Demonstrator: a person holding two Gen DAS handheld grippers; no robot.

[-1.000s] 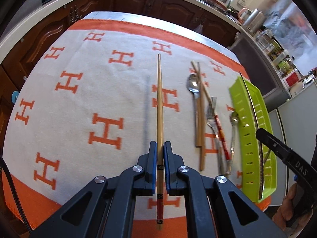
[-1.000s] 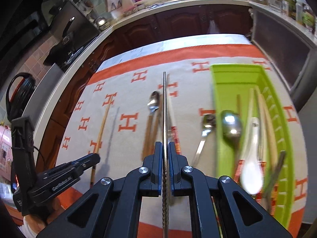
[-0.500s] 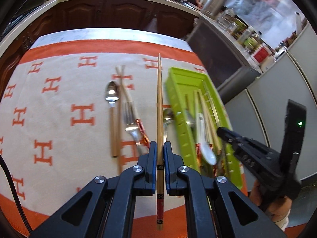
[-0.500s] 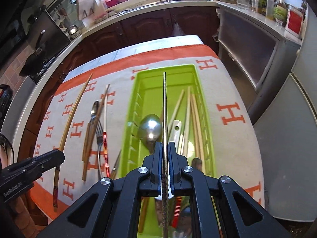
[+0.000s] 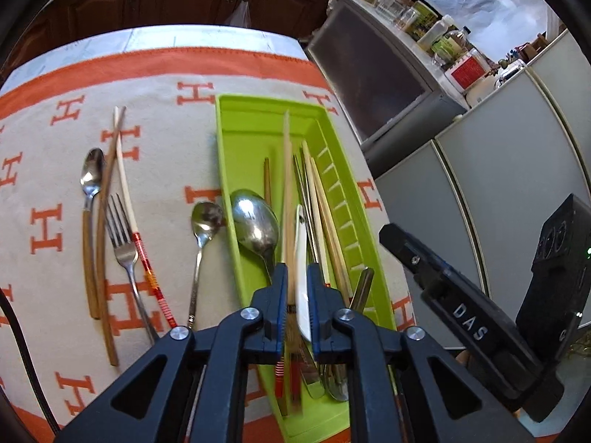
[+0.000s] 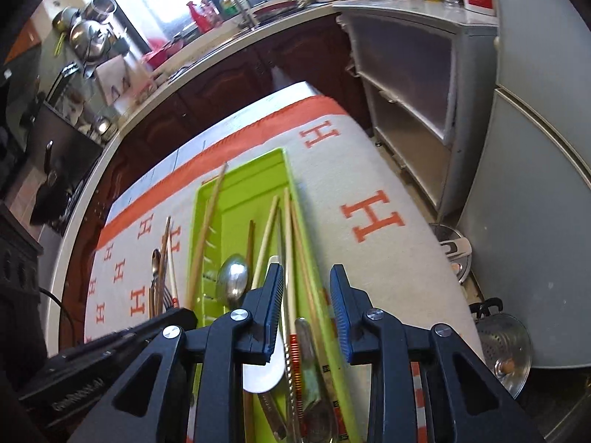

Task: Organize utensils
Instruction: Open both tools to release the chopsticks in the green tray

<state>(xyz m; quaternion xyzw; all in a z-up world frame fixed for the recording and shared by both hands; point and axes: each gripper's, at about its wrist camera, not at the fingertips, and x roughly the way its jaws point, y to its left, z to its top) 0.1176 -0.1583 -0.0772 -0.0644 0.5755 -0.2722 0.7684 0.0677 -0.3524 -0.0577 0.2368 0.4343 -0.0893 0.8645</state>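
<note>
- The pale wooden chopstick with a red-banded handle end (image 5: 286,199) runs lengthwise straight away from the left gripper (image 5: 295,295), thin tip toward the far end of the long lime-green plastic tray (image 5: 236,122), banded end low under the jaws.
- It sits between the left jaws, which have just been easing apart; the chopstick looks blurred and loose against the left pad, with a gap on its right side.
- It lies over the tray, along its length, beside a large steel spoon (image 5: 255,221) and other pale chopsticks (image 5: 325,214).
- The right gripper (image 6: 306,302) has just been opening too; its jaws stand spread over the tray's near end, pinching nothing.
- Left of the left gripper, on the cream cloth with orange H marks (image 5: 166,170), lie a steel fork (image 5: 122,236), 2 spoons and more chopsticks, all pointing the same way.
</note>
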